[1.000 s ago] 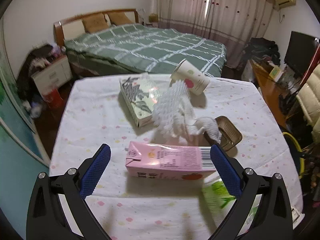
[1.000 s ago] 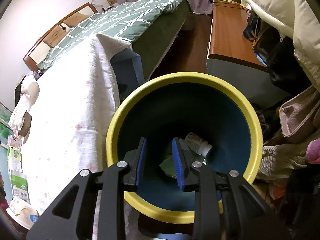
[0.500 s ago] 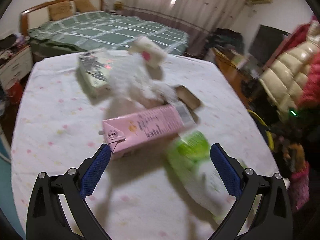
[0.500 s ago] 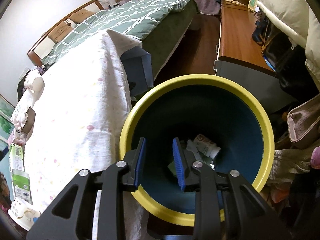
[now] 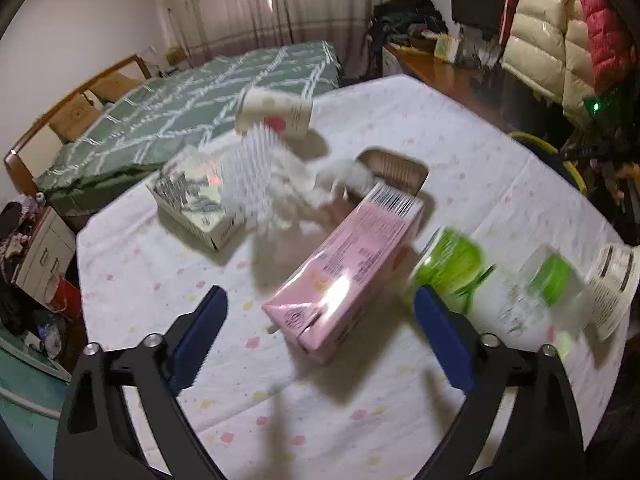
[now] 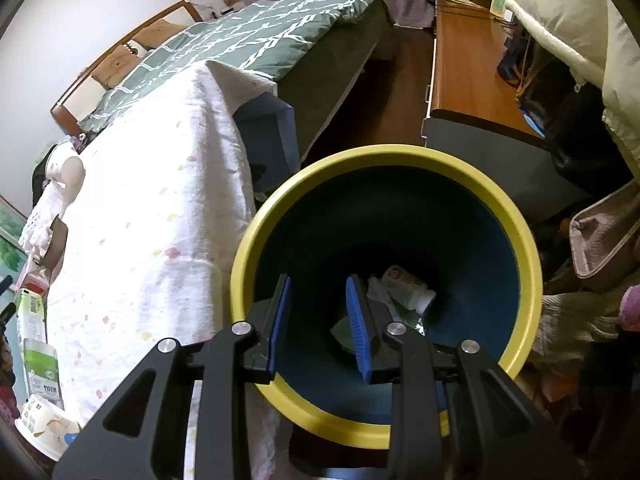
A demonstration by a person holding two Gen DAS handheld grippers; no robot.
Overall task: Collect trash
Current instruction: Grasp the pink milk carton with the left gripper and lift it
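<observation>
Pink card, glossy under the room light: a pink carton (image 5: 348,264) lies on its side on the white, pastel-dotted cloth of the worktop (image 5: 472,168), its folded top end nearest the left gripper (image 5: 320,332), whose blue fingers (image 5: 200,336) are closing with the carton between them but not yet touched by either. Nothing is held on that side.

The carton looks light and probably empty, stiff along its edges yet liable to dent on its broad faces; its coated skin may slip. A hold across the two long side faces, near the middle of its length, seems the safest, rather than on the creased top end.

Beyond the carton lie a white spiky foam piece (image 5: 260,176) and a printed box (image 5: 192,204), with a paper cup (image 5: 276,112) on its side farther off and a brown tray (image 5: 396,168) just behind the carton's barcode end. Beside the carton, on the side away from the box, are blurred green-and-white wrappers (image 5: 456,264).

Off the worktop's edge, well away from the carton, the right gripper (image 6: 316,320) hangs over a yellow-rimmed bin (image 6: 524,248) that already contains a small white bottle (image 6: 408,288) and scraps. Its fingers stand narrowly apart with nothing between them.

The cloth is soft and rumpled and drapes over the edge, so a sliding object could drag it. Past the worktop stand a bed with a green checked cover (image 5: 192,104), curtains and a wooden desk (image 6: 468,68).
</observation>
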